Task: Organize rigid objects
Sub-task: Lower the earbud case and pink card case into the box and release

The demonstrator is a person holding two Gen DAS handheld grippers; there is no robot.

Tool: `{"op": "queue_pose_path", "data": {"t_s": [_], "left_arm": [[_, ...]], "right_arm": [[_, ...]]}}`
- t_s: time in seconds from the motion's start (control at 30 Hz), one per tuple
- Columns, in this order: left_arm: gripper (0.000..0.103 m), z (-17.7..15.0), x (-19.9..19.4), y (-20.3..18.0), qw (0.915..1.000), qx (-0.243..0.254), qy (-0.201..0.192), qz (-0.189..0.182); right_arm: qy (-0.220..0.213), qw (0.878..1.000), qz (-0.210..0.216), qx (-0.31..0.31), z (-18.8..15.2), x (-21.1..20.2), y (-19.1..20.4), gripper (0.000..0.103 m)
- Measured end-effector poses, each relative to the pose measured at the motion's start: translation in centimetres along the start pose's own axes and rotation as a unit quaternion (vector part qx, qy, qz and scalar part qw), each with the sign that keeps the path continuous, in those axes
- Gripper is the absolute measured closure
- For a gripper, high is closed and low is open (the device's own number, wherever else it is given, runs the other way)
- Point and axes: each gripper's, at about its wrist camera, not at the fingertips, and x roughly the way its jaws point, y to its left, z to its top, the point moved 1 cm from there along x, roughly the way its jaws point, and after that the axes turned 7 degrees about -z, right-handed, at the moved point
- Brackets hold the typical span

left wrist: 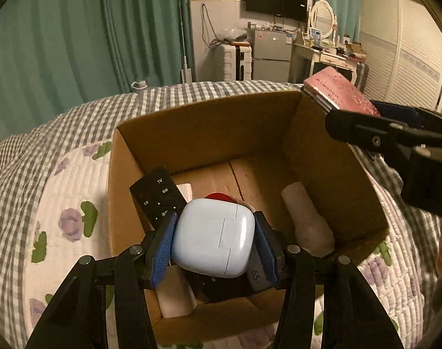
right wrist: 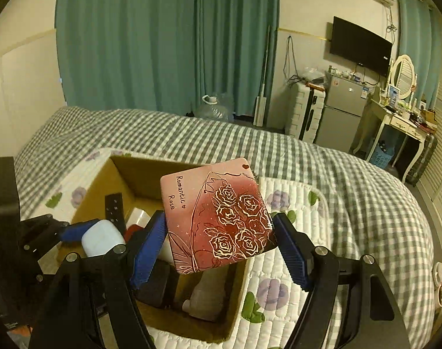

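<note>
Ribbed blue pads of the left gripper are pressed against a smooth, rounded pale-blue case, held over the open cardboard box. Nearer the right, a flat pink box printed with roses is pinched by the right gripper above the same carton. Inside it, a black TV remote and a pale cylinder are seen. The carton is set on a quilted floral pad over a grey checked bedspread; green curtains are hung beyond.
</note>
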Motion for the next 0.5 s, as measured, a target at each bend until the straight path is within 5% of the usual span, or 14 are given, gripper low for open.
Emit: {"op": "queue_pose_path", "data": {"t_s": [0.07,0.17,0.5], "left_arm": [[0.047,-0.3,0.1,0.1,1.0,-0.002,0.003,0.0],[0.031,-0.4,-0.9,0.1,0.9999,0.003,-0.008,-0.008],[0.03,-0.5,-4.5,1.3,0.9997,-0.015,-0.018,0.007]], "right_arm": [[0.005,1.0,0.004,0.001,-0.2,0.8,-0.1,0.029],[0.007,1.0,0.009,-0.003,-0.4,1.3,0.3,0.029],[0.033,0.997,0.041,0.054,0.0,2.8,1.1,0.024]]}}
